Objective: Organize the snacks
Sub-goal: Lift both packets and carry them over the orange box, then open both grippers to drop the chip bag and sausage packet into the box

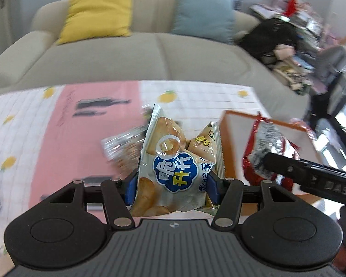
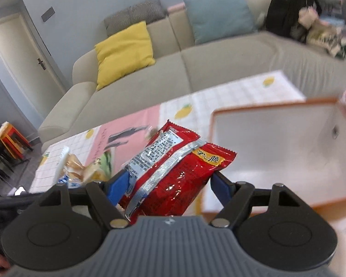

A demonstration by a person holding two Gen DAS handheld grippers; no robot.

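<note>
Item one: the left gripper (image 1: 171, 185), matte black with blue rubbery pads (image 1: 131, 185), is clenching a glossy white plastic snack packet with a blue cloud-shaped logo (image 1: 170, 161), holding it upright above the table. A crinkled silvery foil packet (image 1: 122, 145) is lying just behind it, blurred.

Item two: the soft checked tablecloth, white with yellow lemon prints and a pink panel (image 1: 57, 124), is covering the table.

Item three: the right gripper (image 2: 170, 184), of the same black build, is gripping a shiny red foil snack bag with a silver back seam (image 2: 173, 173) between its blue pads (image 2: 118, 187), tilted and raised beside the box.

Item four: the rectangular white box with an orange rim (image 2: 274, 143) is sitting on the cloth at the right, smooth-walled, its front rim just beside the red bag.

Item five: the beige fabric sofa (image 2: 150, 78) is standing beyond the table, carrying a plump square yellow cushion (image 2: 124, 50) and a square pale blue cushion (image 2: 219, 13).
</note>
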